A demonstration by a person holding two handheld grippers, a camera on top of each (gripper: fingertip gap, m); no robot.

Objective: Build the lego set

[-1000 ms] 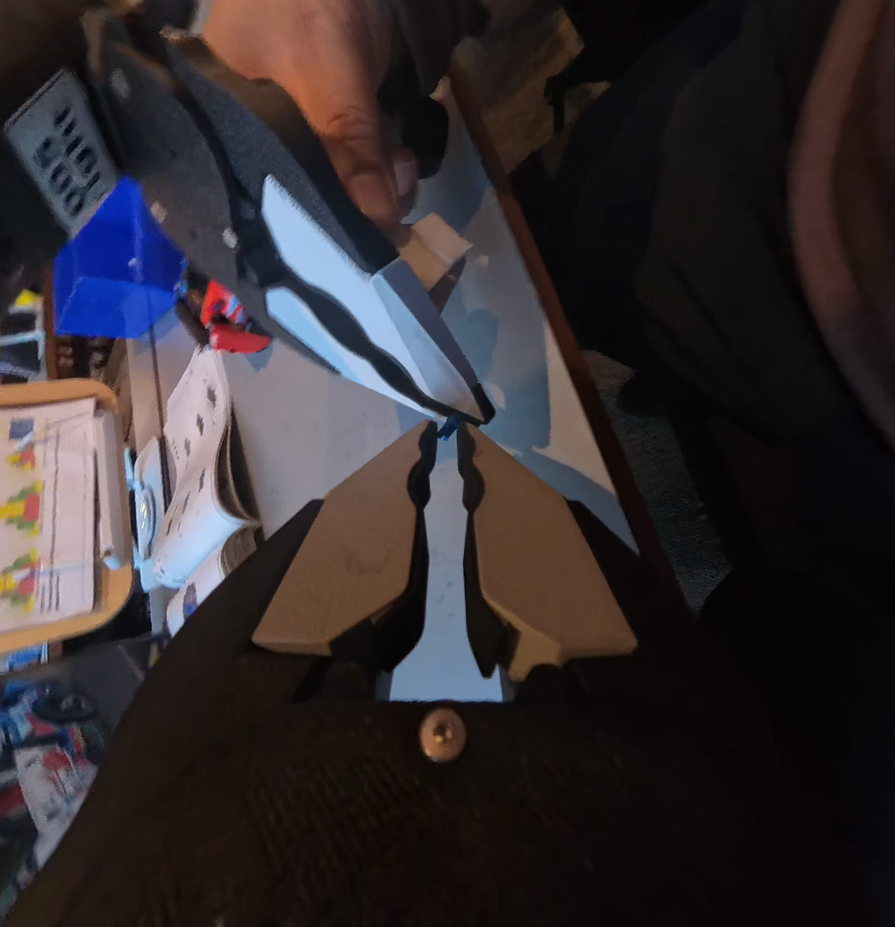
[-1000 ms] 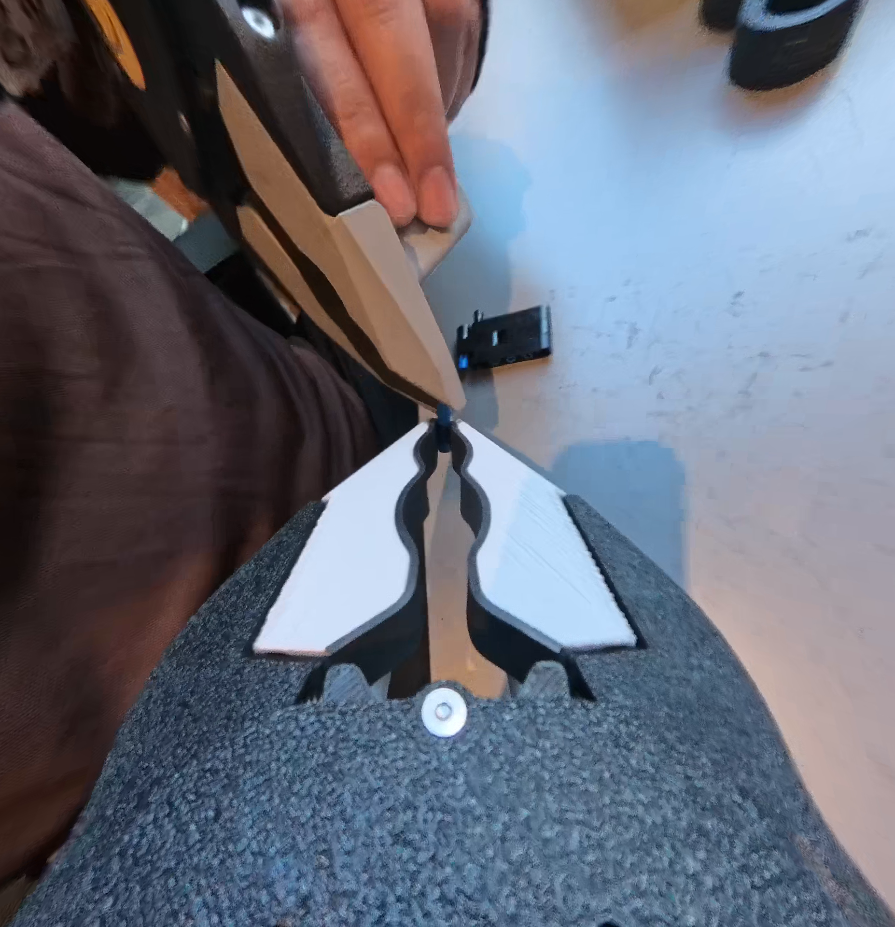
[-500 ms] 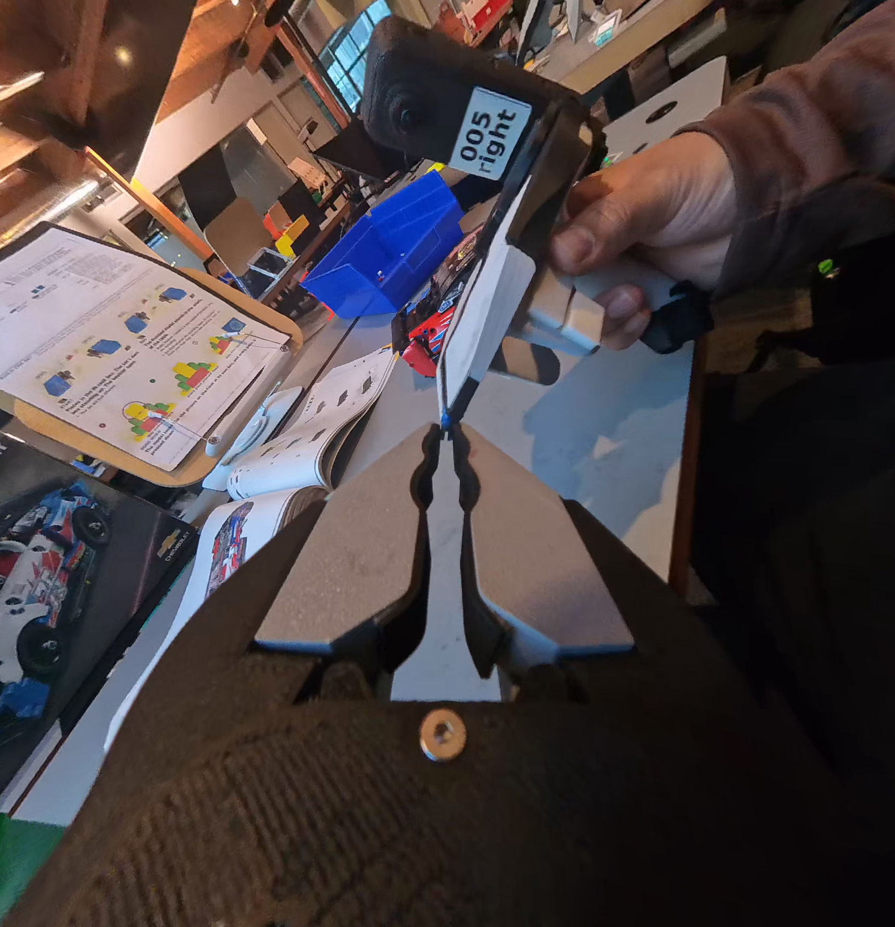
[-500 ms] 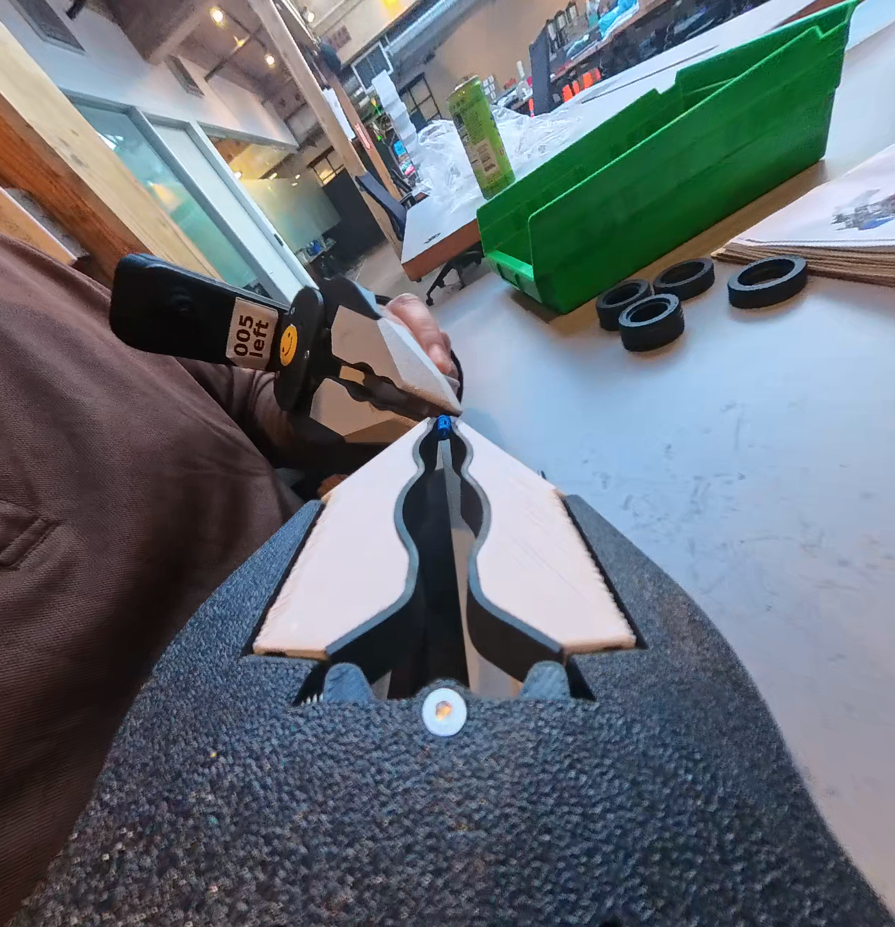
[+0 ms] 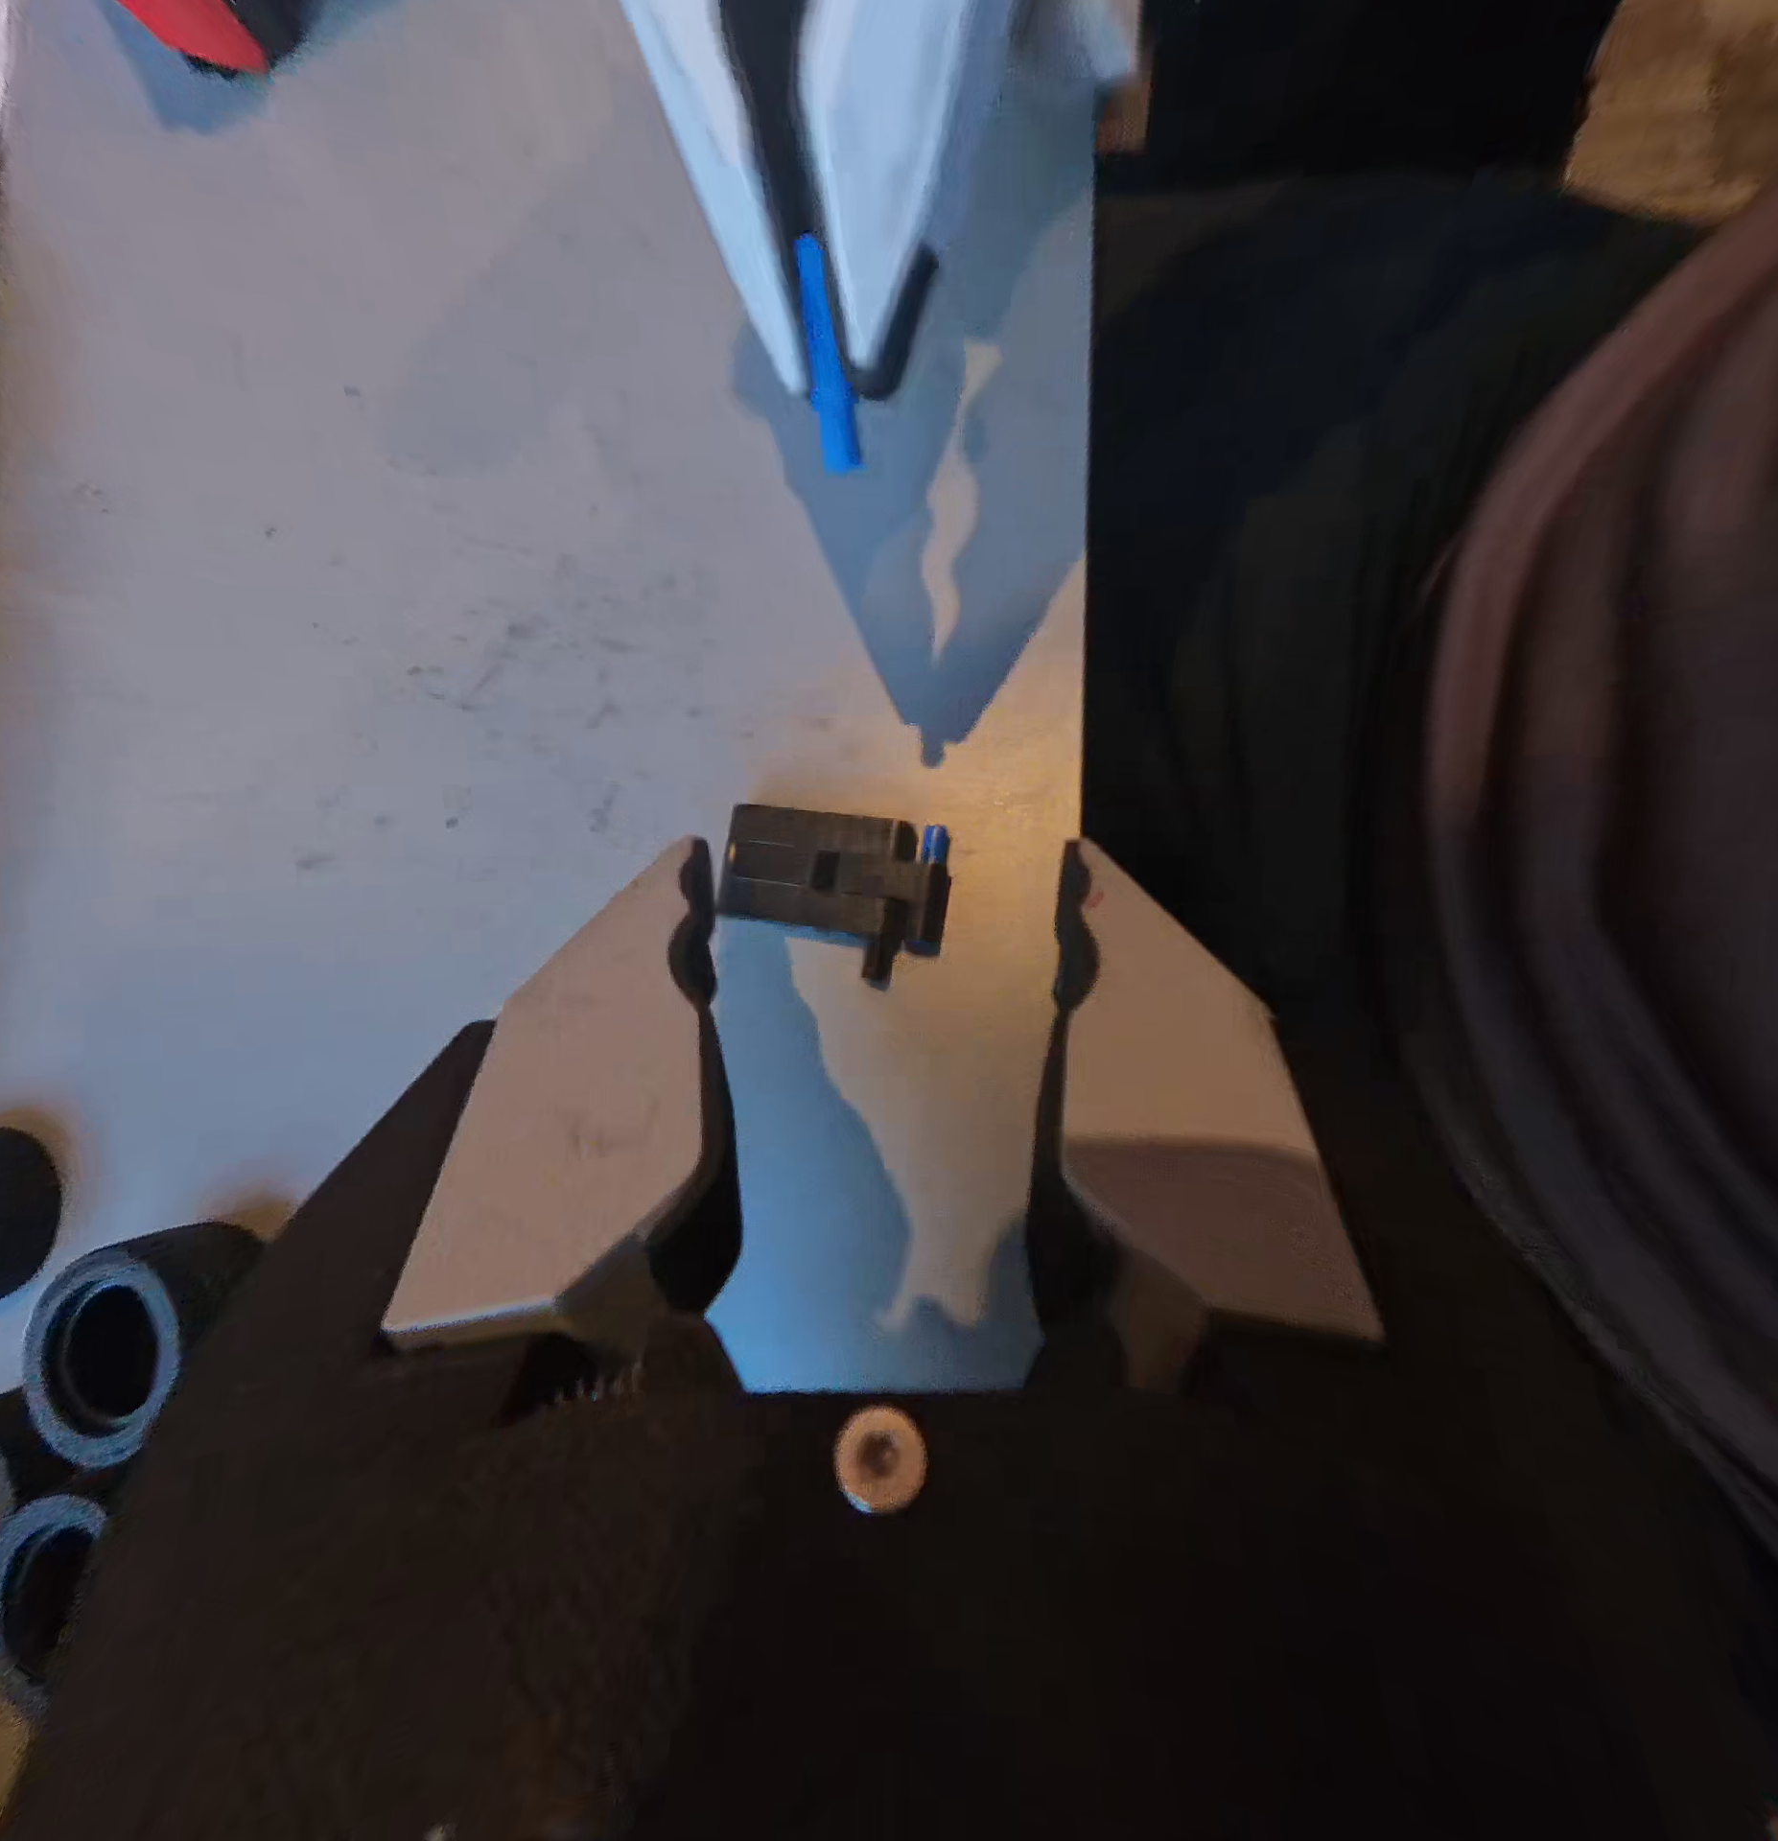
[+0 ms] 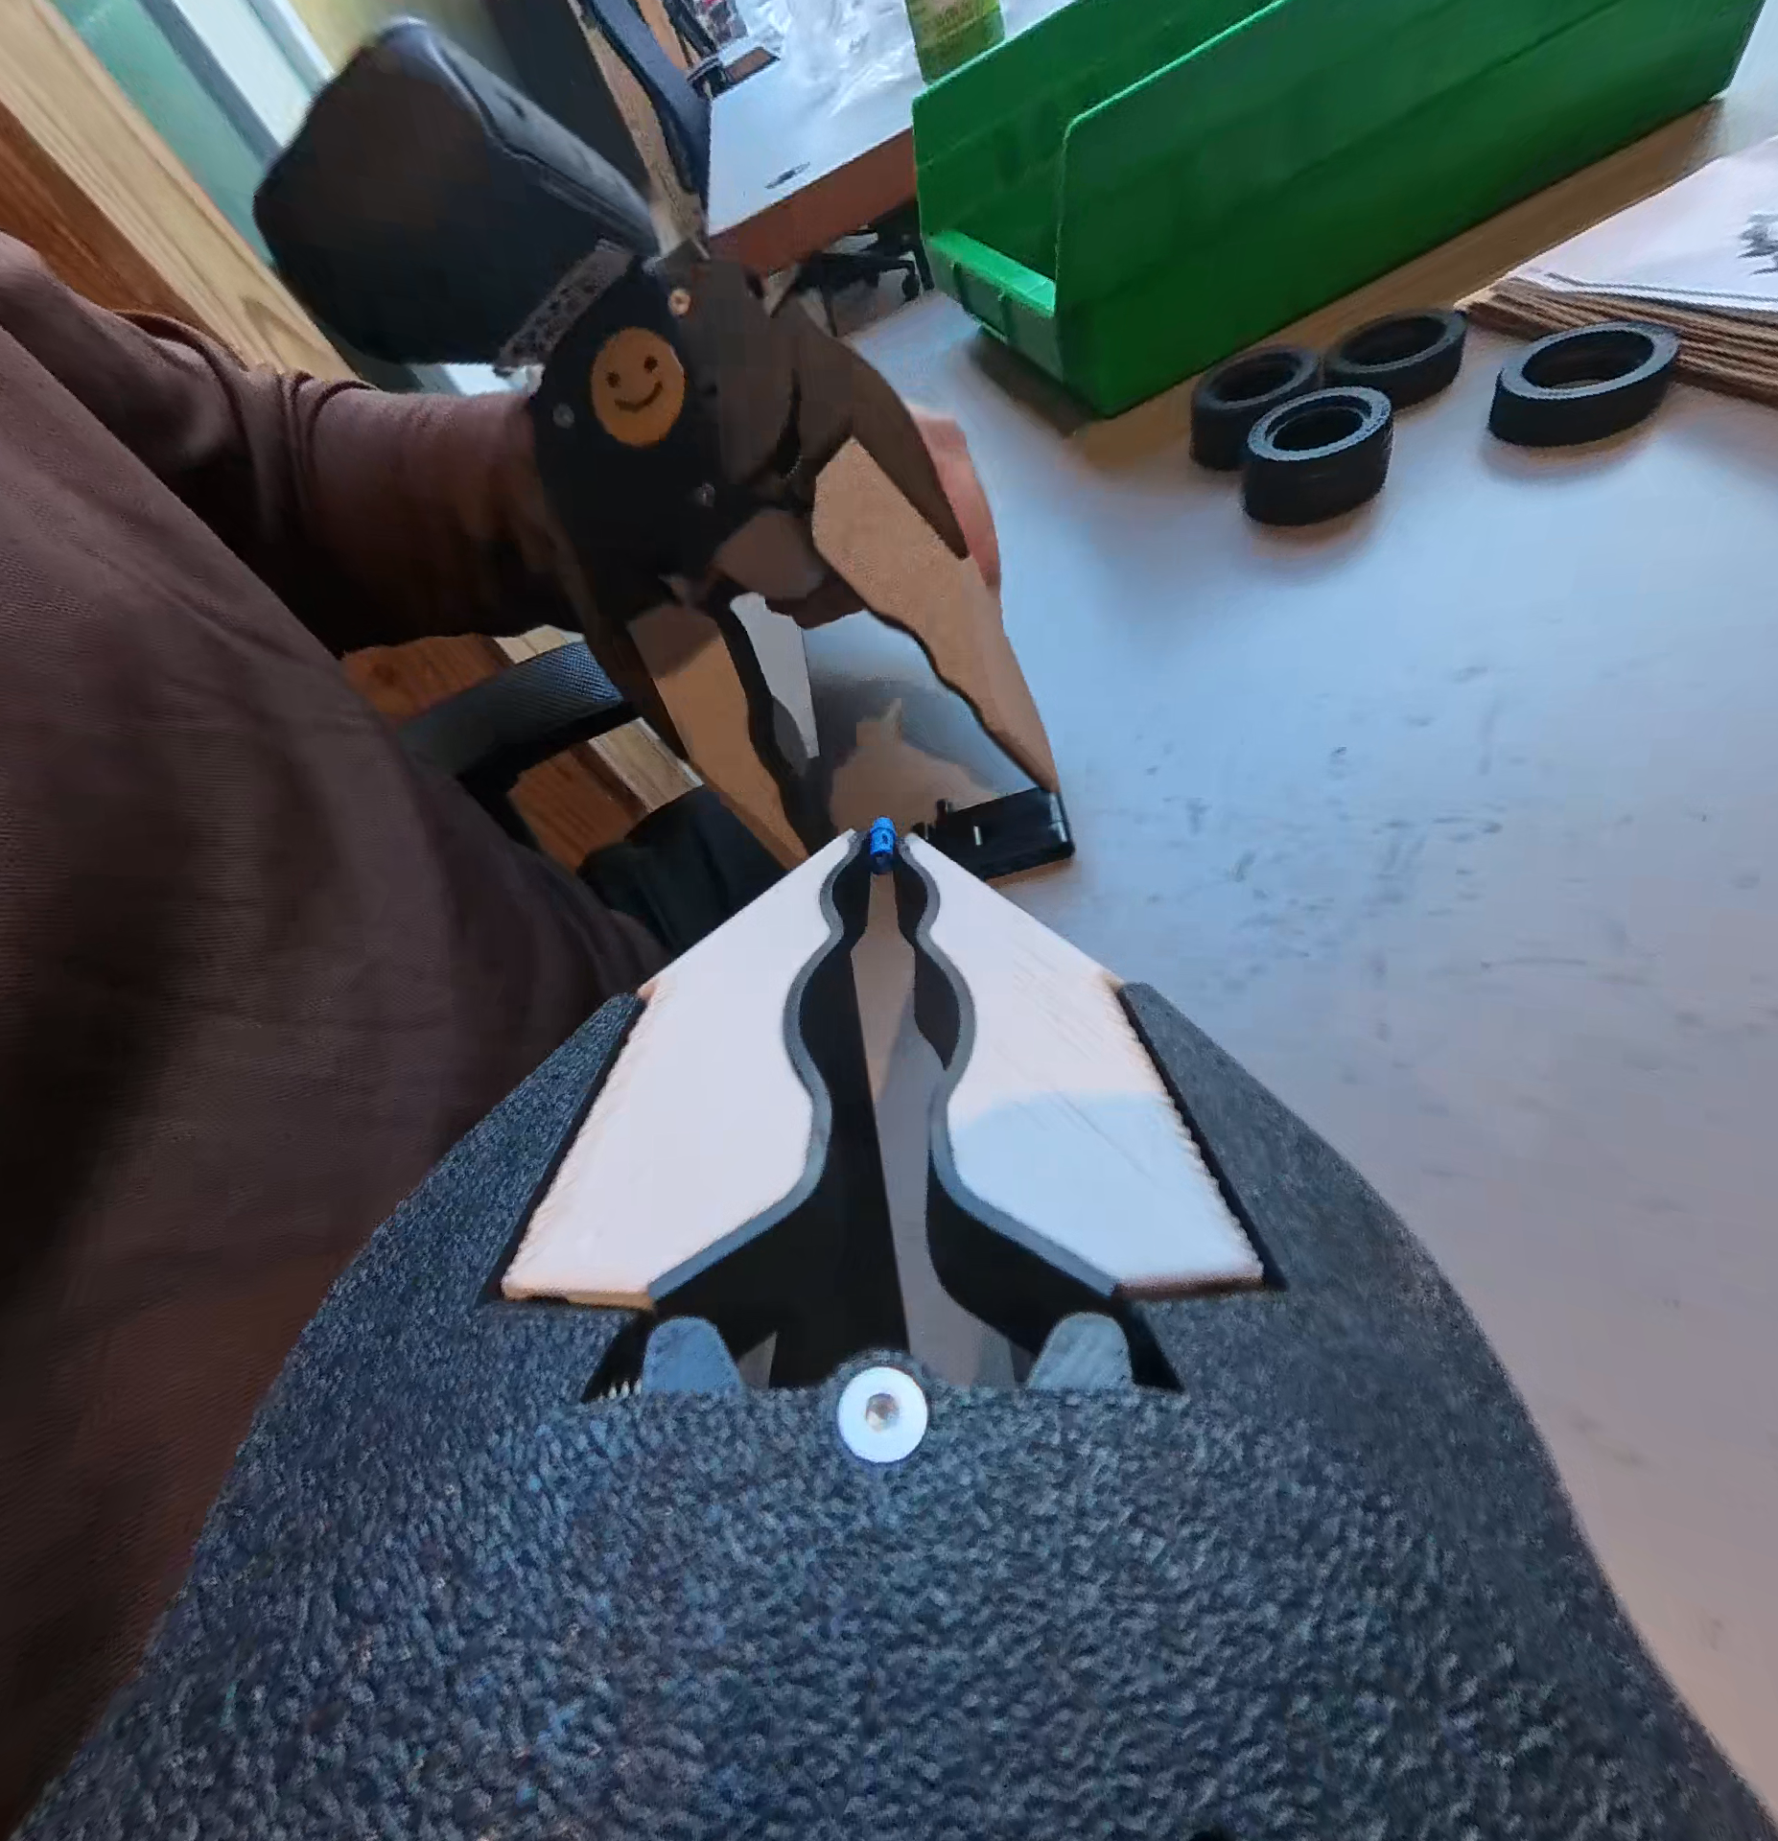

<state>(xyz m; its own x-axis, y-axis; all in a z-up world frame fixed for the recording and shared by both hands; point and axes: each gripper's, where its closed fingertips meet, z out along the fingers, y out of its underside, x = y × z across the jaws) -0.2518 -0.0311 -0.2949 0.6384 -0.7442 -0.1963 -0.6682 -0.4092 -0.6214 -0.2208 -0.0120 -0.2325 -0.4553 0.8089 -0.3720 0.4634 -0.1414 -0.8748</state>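
A bright blue pin (image 6: 879, 843) sits pinched between pale, cream-white fingers (image 6: 706, 1086) edged in black. A black brick assembly (image 5: 825, 877) – with one small blue tip – lies on a light grey table (image 5: 317, 598). Black tyres (image 6: 1315, 453) rest beside a vivid green bin (image 6: 1363, 199).

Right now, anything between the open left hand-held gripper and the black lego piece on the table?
Nothing visible. The black lego piece lies on bare table just ahead of the open left hand-held gripper. The right hand-held gripper, pinching a blue pin, hangs farther off.
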